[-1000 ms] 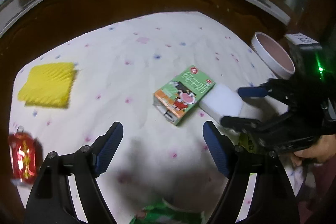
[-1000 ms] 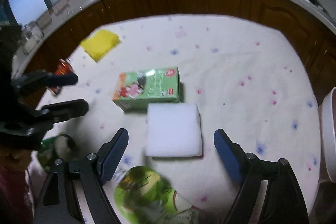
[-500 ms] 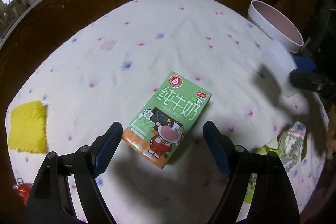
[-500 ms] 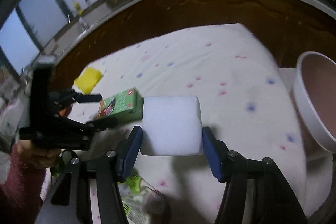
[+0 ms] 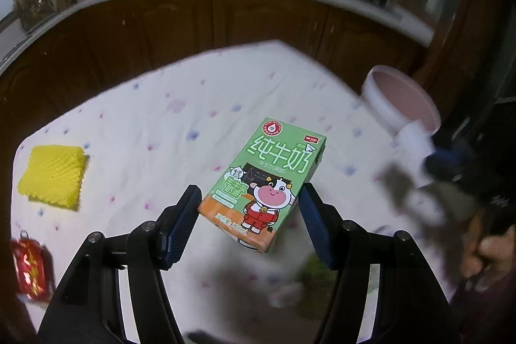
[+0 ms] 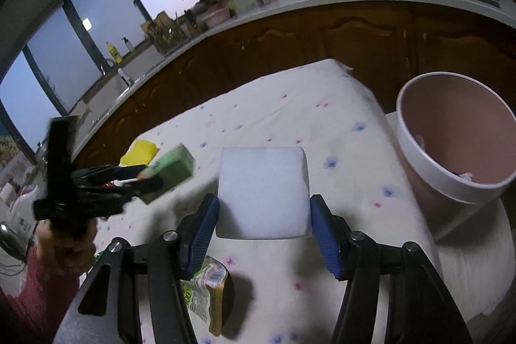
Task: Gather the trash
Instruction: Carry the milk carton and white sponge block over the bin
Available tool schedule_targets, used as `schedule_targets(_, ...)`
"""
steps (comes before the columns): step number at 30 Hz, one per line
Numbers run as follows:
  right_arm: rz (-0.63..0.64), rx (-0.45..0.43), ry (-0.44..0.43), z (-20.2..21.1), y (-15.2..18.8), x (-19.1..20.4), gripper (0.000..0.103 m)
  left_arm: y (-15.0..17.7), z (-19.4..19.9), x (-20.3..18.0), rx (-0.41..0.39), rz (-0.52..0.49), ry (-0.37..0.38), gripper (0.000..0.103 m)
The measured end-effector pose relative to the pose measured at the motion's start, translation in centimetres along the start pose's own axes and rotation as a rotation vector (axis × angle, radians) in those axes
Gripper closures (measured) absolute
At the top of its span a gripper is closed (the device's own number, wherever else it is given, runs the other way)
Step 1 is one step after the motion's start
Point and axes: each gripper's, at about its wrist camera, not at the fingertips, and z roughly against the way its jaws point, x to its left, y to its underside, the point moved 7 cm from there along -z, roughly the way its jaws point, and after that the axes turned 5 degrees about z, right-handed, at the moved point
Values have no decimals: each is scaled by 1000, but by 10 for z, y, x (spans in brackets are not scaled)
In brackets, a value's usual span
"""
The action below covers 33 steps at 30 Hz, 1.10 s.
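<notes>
Beside the pink round bin, a white foam block was clamped in the right gripper; the green milk carton, raised off the tablecloth, was pinched as the left gripper was just closing. Either could be dropped short of the bin.

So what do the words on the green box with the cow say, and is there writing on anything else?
"纯牛奶" in big white letters on the milk carton.
"学生饮用奶" in small letters just under it.
"生牛乳奶源" in the green patch beside the cartoon cow, hard to make out.
The carton's round red badge, small red tag and bottom line: too small to read.
The red can: blurred, unreadable.
The crumpled green wrapper: print too small to read.
</notes>
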Motion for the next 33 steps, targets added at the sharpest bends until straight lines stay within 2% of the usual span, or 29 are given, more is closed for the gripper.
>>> schedule_targets(5, -22, -38, 9, 20, 3, -10, 44, 2, 28, -29, -93, 58, 44, 40)
schedule_targets(10, -25, -69, 30, 41, 6, -17, 44, 8, 38, -55, -146, 109, 83, 40)
schedule_targets(15, -34, -97, 42, 57, 7, -27, 44, 11, 37, -77, -148, 133, 120, 40)
schedule_targets(33, -86, -163, 102, 97, 5, -74, 44, 3, 18, -144, -136, 96, 138, 40)
